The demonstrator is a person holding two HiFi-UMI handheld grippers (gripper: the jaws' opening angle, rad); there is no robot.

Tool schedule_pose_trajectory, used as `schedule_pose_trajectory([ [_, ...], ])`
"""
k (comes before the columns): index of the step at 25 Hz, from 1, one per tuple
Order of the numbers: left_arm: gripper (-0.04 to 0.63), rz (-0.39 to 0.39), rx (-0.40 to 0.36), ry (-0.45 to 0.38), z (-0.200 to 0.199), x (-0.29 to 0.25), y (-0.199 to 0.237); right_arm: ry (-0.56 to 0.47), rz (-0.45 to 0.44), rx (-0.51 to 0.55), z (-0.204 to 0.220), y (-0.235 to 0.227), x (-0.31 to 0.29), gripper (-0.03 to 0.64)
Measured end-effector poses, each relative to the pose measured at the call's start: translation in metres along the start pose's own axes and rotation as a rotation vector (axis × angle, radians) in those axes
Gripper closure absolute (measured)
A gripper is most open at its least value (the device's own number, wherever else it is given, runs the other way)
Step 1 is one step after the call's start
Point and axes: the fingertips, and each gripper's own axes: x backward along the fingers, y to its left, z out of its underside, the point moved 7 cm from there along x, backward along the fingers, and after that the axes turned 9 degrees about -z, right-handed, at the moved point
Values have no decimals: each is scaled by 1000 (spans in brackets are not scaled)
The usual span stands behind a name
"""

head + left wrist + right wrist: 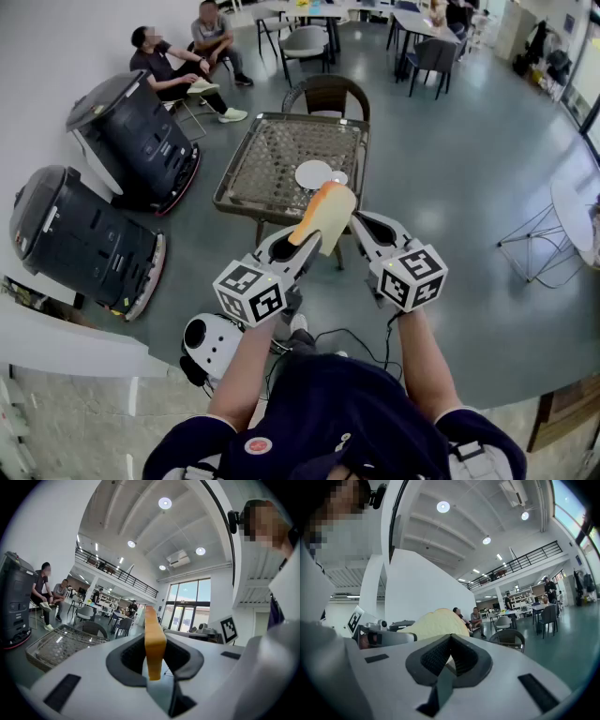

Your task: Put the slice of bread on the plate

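One slice of bread [325,217]; one plate [313,173]; one tabletop [246,192]; one chair [326,96]; two grippers, the left gripper [302,239] and the right gripper [364,225]; two black machines [134,131] [80,234]; two seated people [164,70] [216,37].

**Q:** Where was the slice of bread [325,216]?
**A:** At the centre of the head view, clamped upright and edge-on in the left gripper [302,242]. Pale crumb, orange-brown crust.

**Q:** And the plate [312,174]?
**A:** Small, round and white. It lay flat on the mesh table [246,169], just above the slice in the frame.
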Motion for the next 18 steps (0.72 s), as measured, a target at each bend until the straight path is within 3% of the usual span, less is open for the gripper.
schedule_pose_trajectory([
  [18, 502, -9, -3, 1, 1, -4, 0, -3, -26, -5, 0, -2, -1, 611],
])
